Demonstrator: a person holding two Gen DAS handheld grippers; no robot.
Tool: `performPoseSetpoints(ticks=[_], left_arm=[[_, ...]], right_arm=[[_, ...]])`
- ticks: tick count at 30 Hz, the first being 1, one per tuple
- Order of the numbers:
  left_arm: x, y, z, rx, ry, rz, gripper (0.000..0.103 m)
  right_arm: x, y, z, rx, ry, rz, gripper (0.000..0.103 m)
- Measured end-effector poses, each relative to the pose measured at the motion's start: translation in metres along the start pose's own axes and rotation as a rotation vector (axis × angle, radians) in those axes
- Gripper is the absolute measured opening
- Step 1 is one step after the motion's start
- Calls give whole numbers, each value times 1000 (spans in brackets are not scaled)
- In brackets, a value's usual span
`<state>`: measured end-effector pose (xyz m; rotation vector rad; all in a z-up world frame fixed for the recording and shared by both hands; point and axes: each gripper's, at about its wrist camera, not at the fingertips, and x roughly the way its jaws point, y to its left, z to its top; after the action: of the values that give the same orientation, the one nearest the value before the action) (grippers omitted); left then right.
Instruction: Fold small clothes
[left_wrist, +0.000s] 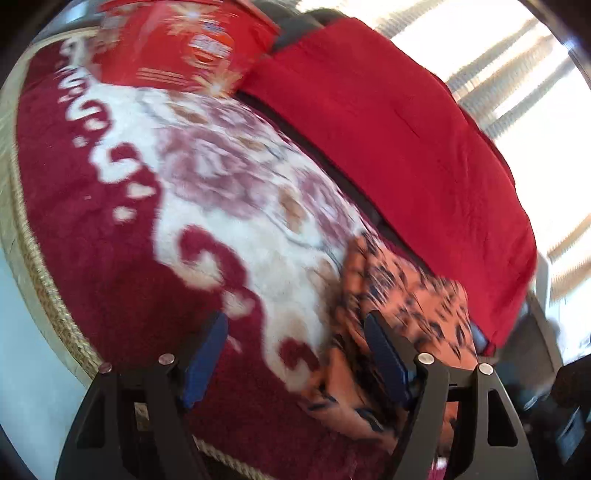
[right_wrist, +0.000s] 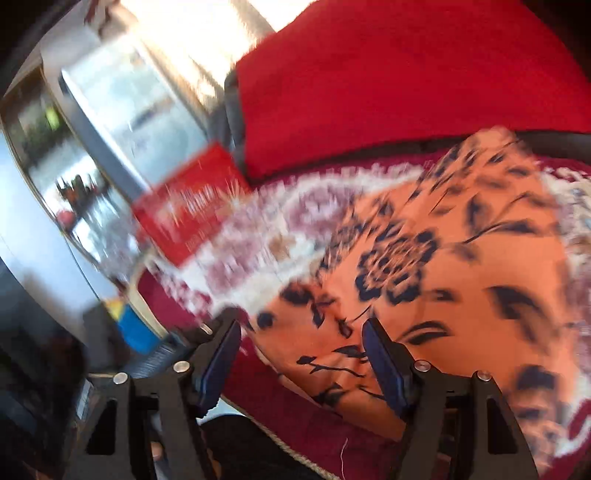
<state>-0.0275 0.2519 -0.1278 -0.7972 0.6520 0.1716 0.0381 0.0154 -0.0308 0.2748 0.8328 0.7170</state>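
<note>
Cloth (right_wrist: 443, 258), orange with a dark floral print, is seen spread on a maroon-and-white patterned blanket (left_wrist: 129, 240); in the left wrist view the same cloth (left_wrist: 406, 295) is placed at the lower right, its far edge close to a plain red cover (left_wrist: 388, 129) laid behind it. Left gripper (left_wrist: 295, 350) is held wide apart with nothing between the blue pads; its right finger is seen in front of the cloth's near edge, contact cannot be told through the blur. Right gripper (right_wrist: 301, 350) is likewise spread wide, nothing clamped, with the cloth's near corner seen between the fingers. A red printed box (left_wrist: 177, 40) is set at the far end of the blanket, beside the red cover (right_wrist: 369, 74); it is also seen in the right wrist view (right_wrist: 192, 214). A braided trim (left_wrist: 48, 295) is run along the blanket's edge. Bright windows (left_wrist: 517, 74) are seen beyond the cover. Both views are heavily motion-blurred.
</note>
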Motion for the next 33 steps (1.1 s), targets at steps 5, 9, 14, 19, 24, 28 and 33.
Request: performPoseSetpoints(ticks=[5, 9, 14, 19, 24, 28, 33], left_arm=[[-3, -56, -6, 177, 36, -60, 77], [25, -62, -4, 142, 143, -17, 67], [41, -13, -7, -98, 269, -51, 25], [37, 18, -23, -206, 285, -91, 34], [19, -16, -8, -63, 232, 12, 36], [-9, -49, 4, 70, 80, 75, 40], [-3, -76, 3, 255, 7, 122, 62]], right_arm=[[-30, -31, 9, 84, -63, -32, 81], [-40, -57, 4, 157, -60, -39, 81], [-33, -67, -2, 135, -32, -26, 81], [-20, -73, -6, 133, 4, -17, 81], [-20, -80, -5, 152, 15, 5, 81], [-20, -84, -6, 164, 19, 18, 81], [-17, -81, -7, 159, 19, 10, 82]])
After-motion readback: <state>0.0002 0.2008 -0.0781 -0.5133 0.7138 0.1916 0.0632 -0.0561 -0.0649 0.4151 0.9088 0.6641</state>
